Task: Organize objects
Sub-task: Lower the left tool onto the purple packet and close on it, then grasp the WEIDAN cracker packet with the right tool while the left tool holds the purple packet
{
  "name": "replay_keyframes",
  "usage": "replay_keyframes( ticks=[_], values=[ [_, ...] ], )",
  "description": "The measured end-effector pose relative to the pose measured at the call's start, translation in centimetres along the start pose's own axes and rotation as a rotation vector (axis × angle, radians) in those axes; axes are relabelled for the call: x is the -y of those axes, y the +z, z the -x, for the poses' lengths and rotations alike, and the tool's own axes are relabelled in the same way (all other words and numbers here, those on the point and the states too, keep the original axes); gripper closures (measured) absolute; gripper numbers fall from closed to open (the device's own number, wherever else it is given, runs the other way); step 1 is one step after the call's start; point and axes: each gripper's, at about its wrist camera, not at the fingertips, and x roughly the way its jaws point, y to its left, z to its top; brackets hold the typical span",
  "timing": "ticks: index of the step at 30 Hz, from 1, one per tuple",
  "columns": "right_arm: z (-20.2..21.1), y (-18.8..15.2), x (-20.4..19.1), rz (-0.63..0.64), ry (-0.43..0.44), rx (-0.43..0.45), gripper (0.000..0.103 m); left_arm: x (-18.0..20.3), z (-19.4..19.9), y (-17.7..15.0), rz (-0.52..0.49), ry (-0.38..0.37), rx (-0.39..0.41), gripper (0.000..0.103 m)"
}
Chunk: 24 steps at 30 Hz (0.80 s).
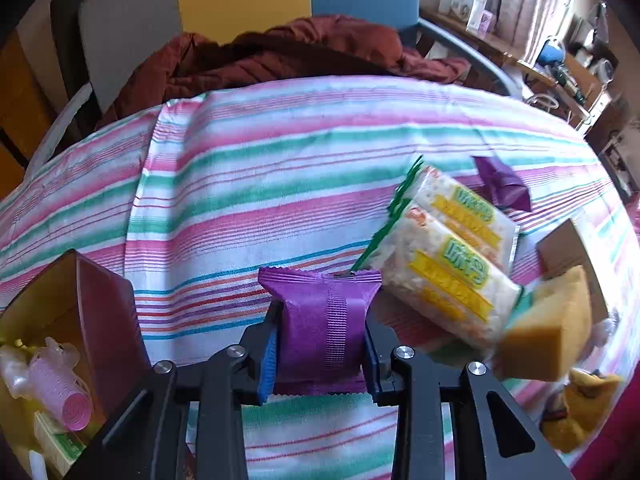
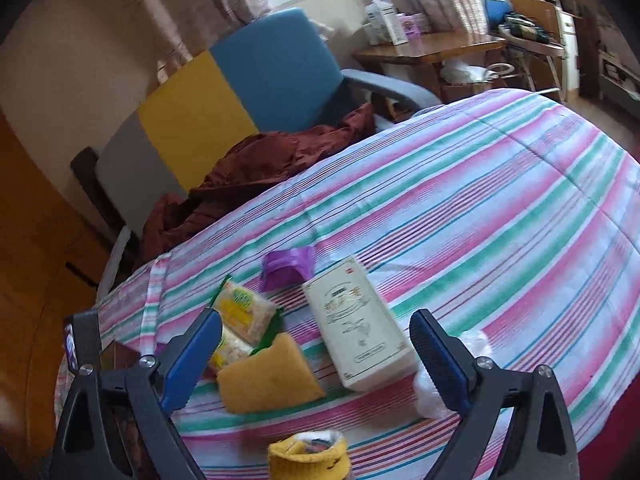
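Observation:
My left gripper (image 1: 322,336) is shut on a purple snack packet (image 1: 316,292), its blue pads pressing both sides just above the striped bedspread (image 1: 240,184). To its right lie two rice-cracker packets (image 1: 448,256), a second purple packet (image 1: 504,184) and a yellow sponge (image 1: 548,328). My right gripper (image 2: 316,340) stands open over the spread with nothing held. The sponge (image 2: 268,376) lies between its fingers, towards the left one. A white carton (image 2: 360,328) rests towards the right finger. The rice-cracker packets (image 2: 244,312) and a purple packet (image 2: 286,266) lie beyond.
An open cardboard box (image 1: 100,300) at the left holds a pink hair roller (image 1: 64,388) and small packs. A brown box (image 1: 568,248) and a yellow sock (image 2: 308,456) lie nearby. A rust-brown cloth (image 2: 260,160) is heaped on the chair beyond the bed.

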Motion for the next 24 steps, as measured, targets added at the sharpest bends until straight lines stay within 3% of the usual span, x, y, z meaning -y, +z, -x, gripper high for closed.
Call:
replay_keyframes(
  ticks=[9, 15, 22, 24],
  values=[
    [-1.2, -1.6, -6.7, 0.322, 0.030, -0.053, 0.007, -1.2, 7.2, -0.8, 0.016, -0.096, 0.148, 0.068],
    [-5.3, -3.1, -13.2, 0.614, -0.002, -0.145, 0.014, -4.0, 10.9, -3.0, 0.057, -0.115, 0.198, 0.068],
    [-13.2, -5.6, -16.3, 0.794, -0.135, -0.316, 0.020, -9.3, 13.3, -6.7, 0.163, -0.121, 0.215, 0.068],
    [-14.8, -5.9, -15.9, 0.804, -0.190, -0.350, 0.030, -11.2, 14.2, -7.9, 0.198, -0.111, 0.224, 0.068]
  ],
)
